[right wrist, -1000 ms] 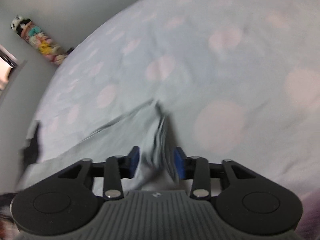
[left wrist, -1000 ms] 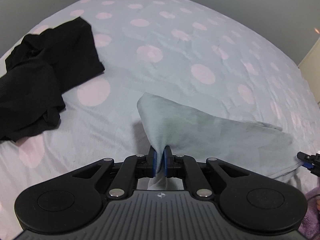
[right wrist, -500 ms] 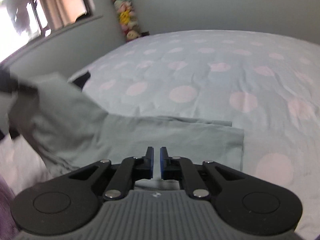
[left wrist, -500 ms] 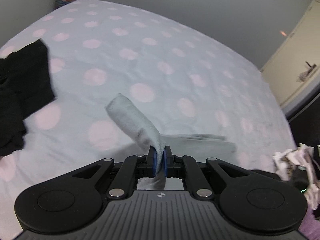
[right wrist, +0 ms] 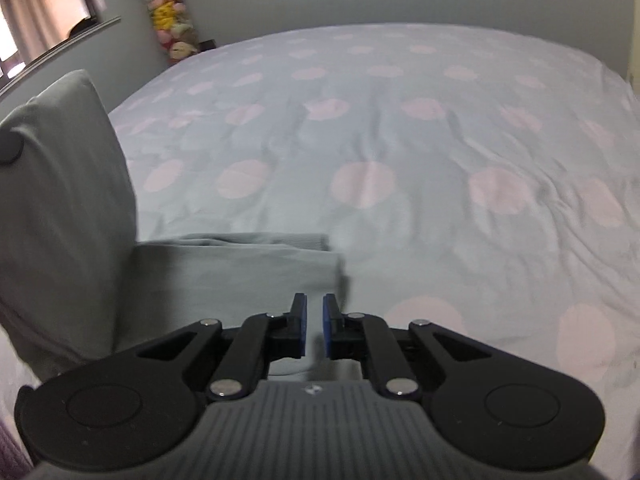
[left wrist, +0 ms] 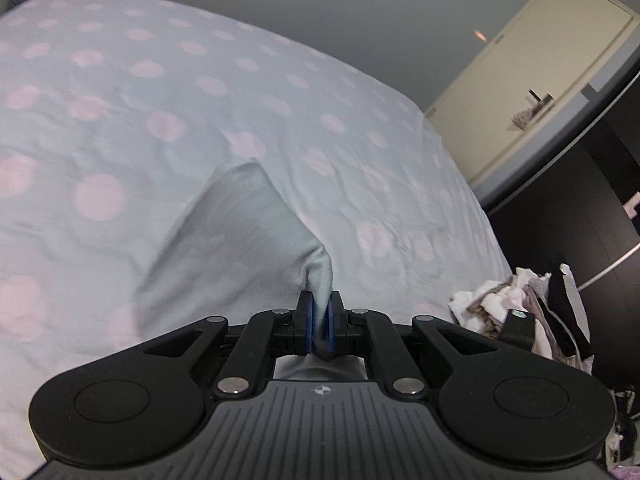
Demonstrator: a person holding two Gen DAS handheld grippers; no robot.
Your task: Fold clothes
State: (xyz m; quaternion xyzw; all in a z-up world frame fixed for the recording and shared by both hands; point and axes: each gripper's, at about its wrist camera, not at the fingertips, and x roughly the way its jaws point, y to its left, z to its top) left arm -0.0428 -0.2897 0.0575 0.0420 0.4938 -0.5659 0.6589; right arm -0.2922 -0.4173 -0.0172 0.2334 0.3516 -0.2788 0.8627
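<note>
Pale garment (left wrist: pixel 236 236) is held raised by clenched left tongs (left wrist: pixel 319 326), seemingly for folding toward three o'clock, while right tongs (right wrist: pixel 314 330), parted, grip nothing above the bed (right wrist: pixel 440 140).

Left wrist view. The left gripper (left wrist: pixel 319 330) pinches a bunched edge of a pale grey-blue garment (left wrist: pixel 236 240) between its blue pads (left wrist: pixel 306 330); the cloth rises in a peaked fold above the polka-dot bedsheet (left wrist: pixel 120 92). A pile of mixed clothes (left wrist: pixel 532 312) lies at right, beside a dark wardrobe (left wrist: pixel 580 208).
</note>
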